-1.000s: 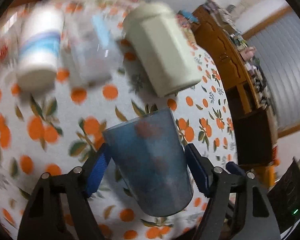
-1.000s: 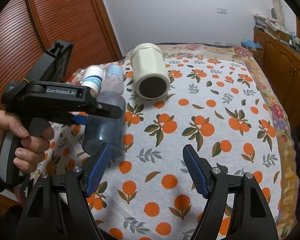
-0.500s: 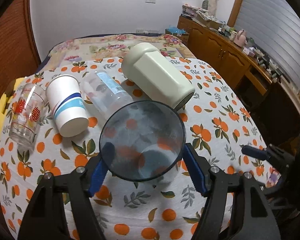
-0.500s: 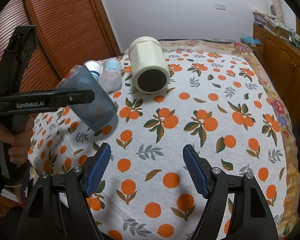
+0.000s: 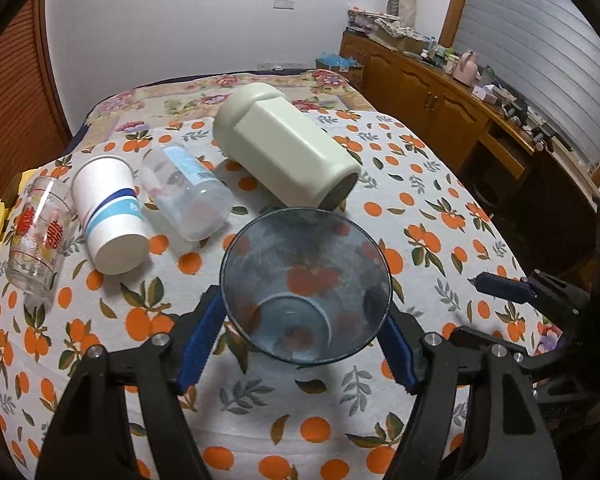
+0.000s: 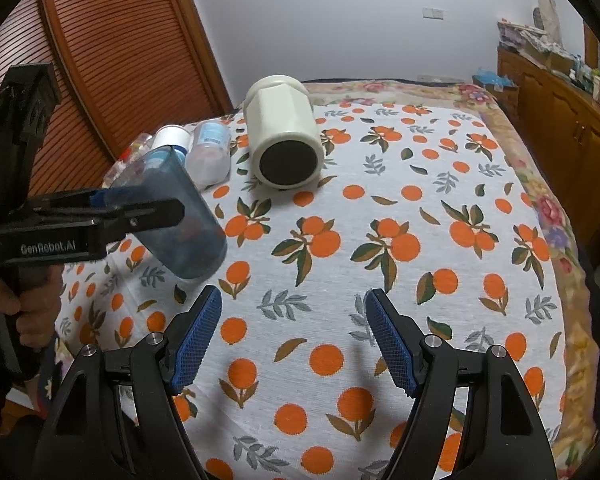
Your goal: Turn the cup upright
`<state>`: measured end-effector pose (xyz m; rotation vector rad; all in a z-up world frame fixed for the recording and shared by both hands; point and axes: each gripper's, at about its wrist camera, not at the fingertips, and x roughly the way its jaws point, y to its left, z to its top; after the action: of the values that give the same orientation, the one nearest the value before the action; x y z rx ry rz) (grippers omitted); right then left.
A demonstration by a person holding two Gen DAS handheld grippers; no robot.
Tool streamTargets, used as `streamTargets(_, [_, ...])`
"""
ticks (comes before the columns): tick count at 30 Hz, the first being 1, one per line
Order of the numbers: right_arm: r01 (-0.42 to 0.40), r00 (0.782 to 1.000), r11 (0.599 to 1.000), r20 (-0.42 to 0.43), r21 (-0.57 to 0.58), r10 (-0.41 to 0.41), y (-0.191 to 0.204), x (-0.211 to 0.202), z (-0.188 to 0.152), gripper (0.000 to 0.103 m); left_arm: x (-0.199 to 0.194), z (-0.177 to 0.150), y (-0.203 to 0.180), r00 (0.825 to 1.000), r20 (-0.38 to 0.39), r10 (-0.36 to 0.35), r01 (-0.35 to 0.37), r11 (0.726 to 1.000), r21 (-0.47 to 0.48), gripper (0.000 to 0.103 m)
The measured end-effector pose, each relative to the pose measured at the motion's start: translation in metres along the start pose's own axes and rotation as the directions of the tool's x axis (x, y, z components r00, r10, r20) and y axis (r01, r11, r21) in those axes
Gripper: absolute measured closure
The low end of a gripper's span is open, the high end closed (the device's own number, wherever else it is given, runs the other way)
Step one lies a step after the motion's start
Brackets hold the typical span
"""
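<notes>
The left gripper (image 5: 300,344) was closed on the blue translucent cup (image 5: 305,288), its blue pads pressed to the cup's sides; the cup hung tilted above the orange-print tablecloth (image 6: 400,216), mouth facing up towards the left wrist camera and base angled down at the cloth; the right gripper (image 6: 294,338) stood wide open and held nothing; beyond lay a cream jar (image 5: 284,156), a clear plastic cup (image 5: 186,196), a paper cup (image 5: 110,216) and a printed glass (image 5: 38,236), all on their sides.

Cream jar (image 5: 284,152) (lying), paper cup (image 5: 108,216)
</notes>
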<state>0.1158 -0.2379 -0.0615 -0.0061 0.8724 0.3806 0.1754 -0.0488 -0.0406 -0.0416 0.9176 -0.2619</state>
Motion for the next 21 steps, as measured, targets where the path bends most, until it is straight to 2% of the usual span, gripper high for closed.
streamTargets(11, [0.011, 1.0, 1.0, 0.006, -0.004, -0.01, 0.001, 0.003, 0.001, 0.027, -0.011, -0.007, -0.002, 1.0, 0.023, 0.007, -0.007, 1.0, 0.0, 0.028])
streamTargets(16, [0.01, 1.0, 1.0, 0.019, -0.007, -0.01, 0.006, 0.001, 0.005, 0.027, -0.03, -0.014, -0.002, 0.997, 0.071, 0.017, -0.017, 1.0, 0.004, 0.026])
streamTargets(21, [0.01, 0.999, 1.0, 0.041, -0.016, -0.009, 0.015, -0.003, 0.011, 0.027, -0.052, -0.022, 0.0, 0.989, 0.136, 0.055, -0.058, 0.998, 0.023, 0.025])
